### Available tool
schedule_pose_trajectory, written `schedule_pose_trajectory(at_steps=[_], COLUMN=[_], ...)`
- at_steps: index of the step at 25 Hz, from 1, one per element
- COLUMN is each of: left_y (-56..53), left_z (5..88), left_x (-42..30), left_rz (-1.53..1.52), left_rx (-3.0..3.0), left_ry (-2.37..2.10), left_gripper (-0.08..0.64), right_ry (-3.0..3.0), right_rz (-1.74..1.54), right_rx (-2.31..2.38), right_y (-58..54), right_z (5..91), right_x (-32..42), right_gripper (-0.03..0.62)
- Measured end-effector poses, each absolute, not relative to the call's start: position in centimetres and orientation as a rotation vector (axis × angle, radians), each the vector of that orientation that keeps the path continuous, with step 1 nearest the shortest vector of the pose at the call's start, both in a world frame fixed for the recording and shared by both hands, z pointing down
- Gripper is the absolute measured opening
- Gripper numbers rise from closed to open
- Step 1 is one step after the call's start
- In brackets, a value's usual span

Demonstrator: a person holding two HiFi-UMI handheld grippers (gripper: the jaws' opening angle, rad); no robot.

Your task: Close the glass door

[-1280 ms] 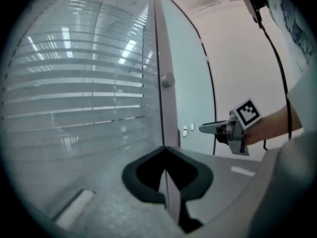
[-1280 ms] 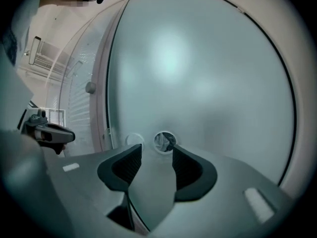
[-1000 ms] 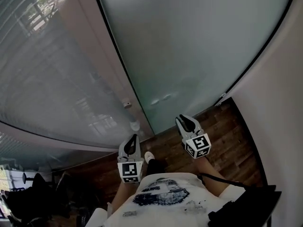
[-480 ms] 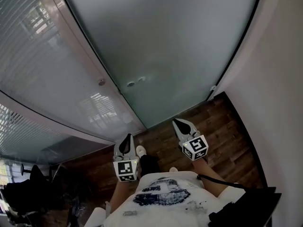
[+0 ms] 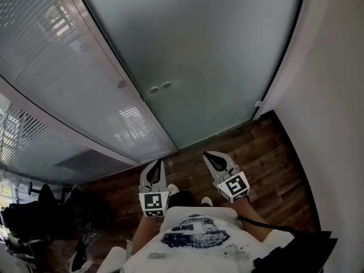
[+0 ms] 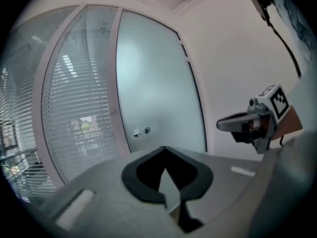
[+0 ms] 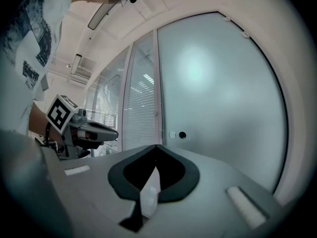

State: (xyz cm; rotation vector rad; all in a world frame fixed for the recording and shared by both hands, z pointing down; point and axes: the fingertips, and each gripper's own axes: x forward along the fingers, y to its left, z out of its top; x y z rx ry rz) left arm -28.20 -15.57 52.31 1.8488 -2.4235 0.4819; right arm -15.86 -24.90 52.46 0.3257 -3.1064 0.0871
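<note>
Frosted glass door (image 5: 216, 56) stands ahead of both grippers, its handle-side edge against the blind-backed glass wall (image 5: 62, 78). Left gripper (image 5: 159, 164) and right gripper (image 5: 211, 157) are side by side above the wooden floor (image 5: 267, 152), pointing at the door. Jaws of each are together with nothing between them, well apart from the door's two round fittings (image 5: 159, 87).

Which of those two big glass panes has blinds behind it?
The left pane: horizontal slats show through it. The door to its right is plain frosted glass, marked only by two small round fittings.
</note>
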Motion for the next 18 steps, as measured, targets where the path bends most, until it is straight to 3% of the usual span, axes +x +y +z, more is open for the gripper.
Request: schedule_pose_trajectory(at_steps=[18], left_y=[-8.7], left_z=[51.8], left_x=[-23.9], left_rz=[0.519], left_rx=[1.790], left_ry=[-2.425], left_gripper=[0.002], right_ry=[-3.093], right_rz=[0.077], right_rx=[0.109], right_y=[-17.9], right_z=[52.9], right_x=[-13.4], right_gripper=[0.005])
